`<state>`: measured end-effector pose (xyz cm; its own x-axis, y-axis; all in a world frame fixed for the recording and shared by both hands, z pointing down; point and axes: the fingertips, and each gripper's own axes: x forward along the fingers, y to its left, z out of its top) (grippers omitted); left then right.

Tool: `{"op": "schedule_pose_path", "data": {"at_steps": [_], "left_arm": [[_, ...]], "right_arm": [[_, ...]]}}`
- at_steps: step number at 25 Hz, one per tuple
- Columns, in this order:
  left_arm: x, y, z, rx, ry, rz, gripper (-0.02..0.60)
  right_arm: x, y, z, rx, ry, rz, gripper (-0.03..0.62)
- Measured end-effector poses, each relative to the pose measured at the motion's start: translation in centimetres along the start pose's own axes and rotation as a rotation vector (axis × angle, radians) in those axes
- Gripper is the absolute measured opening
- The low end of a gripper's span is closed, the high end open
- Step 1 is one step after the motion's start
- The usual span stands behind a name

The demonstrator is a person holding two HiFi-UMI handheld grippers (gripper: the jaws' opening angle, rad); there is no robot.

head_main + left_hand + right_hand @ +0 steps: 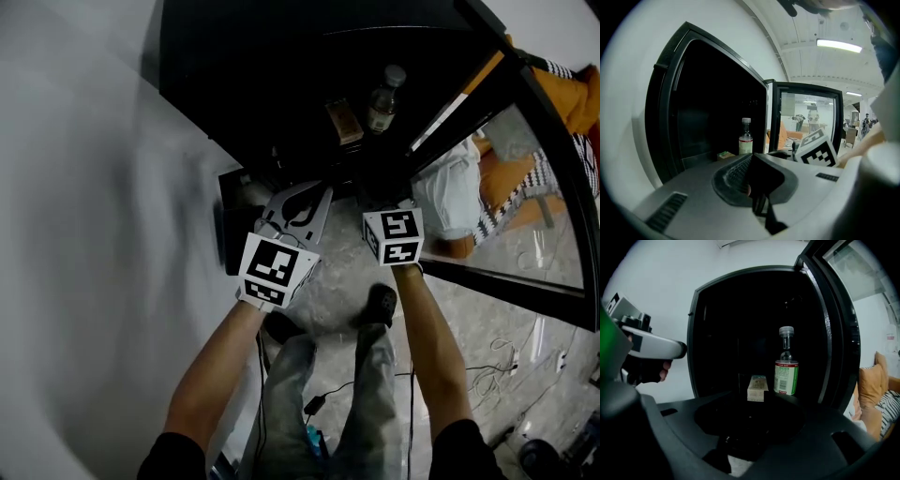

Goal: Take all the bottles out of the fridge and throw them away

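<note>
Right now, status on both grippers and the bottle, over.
Left gripper shut, empty; right gripper open, empty. Clear green-labelled bottle upright in open black fridge. Small tan carton beside it, not touching.

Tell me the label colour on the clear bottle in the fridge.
Green and white label; clearest in the right gripper view.

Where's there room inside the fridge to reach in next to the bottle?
Inside the fridge, the stretch between its left wall and the small box looks bare, though dark. Crowded on the right: small box and bottle stand close together by the door side.
</note>
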<state>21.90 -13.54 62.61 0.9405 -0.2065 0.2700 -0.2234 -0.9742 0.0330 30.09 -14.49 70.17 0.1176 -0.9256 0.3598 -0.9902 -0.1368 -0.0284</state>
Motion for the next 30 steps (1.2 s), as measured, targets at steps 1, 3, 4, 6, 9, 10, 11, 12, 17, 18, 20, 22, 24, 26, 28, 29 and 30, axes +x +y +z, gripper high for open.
{"op": "schedule_pose_path", "data": {"at_steps": [1,3,4,6,9,10,11,12,17,18,20,22,24,26,28,29,30], "left_arm": [[0.0,0.2,0.0,-0.004,-0.002,0.005,0.002],[0.1,0.6,0.1,-0.008,-0.009,0.011,0.002],[0.1,0.8,0.1,-0.007,-0.011,0.012,0.002],[0.1,1.2,-0.3,-0.004,-0.005,0.014,0.002],[0.0,1.5,-0.8,-0.004,0.008,0.018,0.002],[-0.1,1.7,-1.0,-0.004,0.01,0.021,0.002],[-0.2,1.8,-1.1,-0.006,0.011,0.025,0.002],[-0.4,2.0,-1.3,-0.008,0.012,0.028,0.002],[-1.1,2.6,-1.8,-0.012,0.016,0.038,0.002],[-1.3,2.6,-1.8,-0.014,0.017,0.038,0.002],[-1.8,2.5,-1.9,-0.016,0.017,0.037,0.002],[-2.3,2.4,-1.7,-0.018,0.017,0.042,0.002],[-2.7,2.4,-1.1,-0.025,0.018,0.055,0.002],[-3.3,2.0,0.0,-0.038,0.019,0.067,0.002],[-4.1,1.3,1.5,-0.047,0.022,0.073,0.002],[-4.6,0.9,2.4,-0.051,0.023,0.075,0.002],[-5.0,0.6,3.4,-0.056,0.021,0.076,0.002]], "right_arm": [[0.9,-0.3,-0.2,-0.002,0.01,-0.003,0.185],[2.9,-1.1,-0.5,0.007,0.015,-0.013,0.242],[3.9,-1.3,-0.7,0.017,0.022,-0.017,0.258],[5.6,-1.7,-1.2,0.037,0.041,-0.025,0.275],[7.3,-2.1,-1.7,0.058,0.062,-0.039,0.284],[7.7,-2.1,-1.8,0.062,0.066,-0.044,0.285],[8.1,-2.2,-1.8,0.063,0.069,-0.05,0.285],[8.5,-2.2,-1.8,0.063,0.071,-0.056,0.285],[10.2,-2.3,-1.7,0.067,0.078,-0.07,0.284],[10.1,-2.2,-1.7,0.065,0.075,-0.07,0.282],[9.4,-1.9,-1.4,0.065,0.064,-0.065,0.281],[8.2,-1.5,-1.0,0.066,0.051,-0.059,0.279],[6.6,-1.3,-0.2,0.067,0.038,-0.05,0.279],[4.5,-1.3,0.8,0.073,0.037,-0.039,0.279],[1.7,-1.0,2.1,0.085,0.045,-0.029,0.279],[0.2,-0.9,2.9,0.09,0.049,-0.025,0.279],[-1.3,-0.8,3.9,0.092,0.05,-0.022,0.279]]}}
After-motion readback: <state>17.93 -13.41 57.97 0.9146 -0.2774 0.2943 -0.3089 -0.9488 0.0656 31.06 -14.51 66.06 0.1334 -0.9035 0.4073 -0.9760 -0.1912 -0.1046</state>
